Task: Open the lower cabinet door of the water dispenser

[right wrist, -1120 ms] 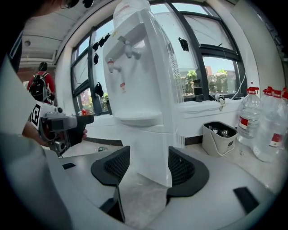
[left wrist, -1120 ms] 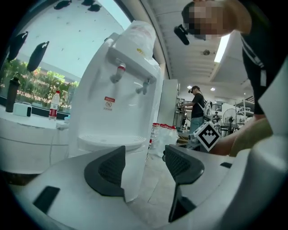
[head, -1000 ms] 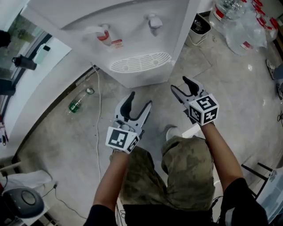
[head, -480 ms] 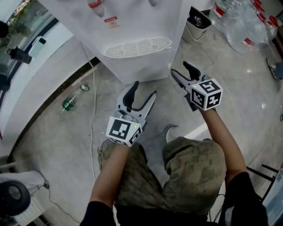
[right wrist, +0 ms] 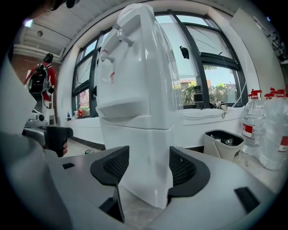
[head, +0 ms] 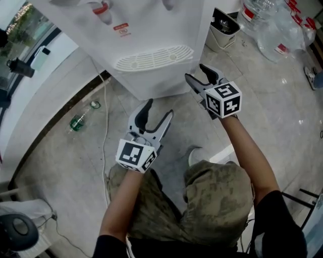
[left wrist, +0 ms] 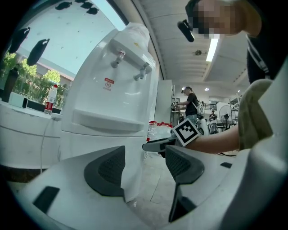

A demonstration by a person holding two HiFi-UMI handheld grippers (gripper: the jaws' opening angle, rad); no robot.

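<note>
Water dispenser (head: 151, 43) stands white on the tiled floor (head: 60, 151). Its lower cabinet door (left wrist: 101, 141) is shut. Only the two gripper views show that door; the head view looks down on the red tap (head: 101, 9) and the grille (head: 154, 58). A red-and-white sticker (head: 121, 29) sits below that tap, its print too small to read. Left tongs (head: 158, 109) hover spread and empty, short of the front. Right tongs (head: 197, 73) are spread too and have just opened a little wider; the cabinet's front corner shows between them, not pinched. Bare floor lies before the door. A green bottle (head: 81, 120) and a cable (head: 107, 136) lie off to the left. A bin (head: 222, 33) and red-labelled water bottles (head: 275, 35) stand to the right.
</note>
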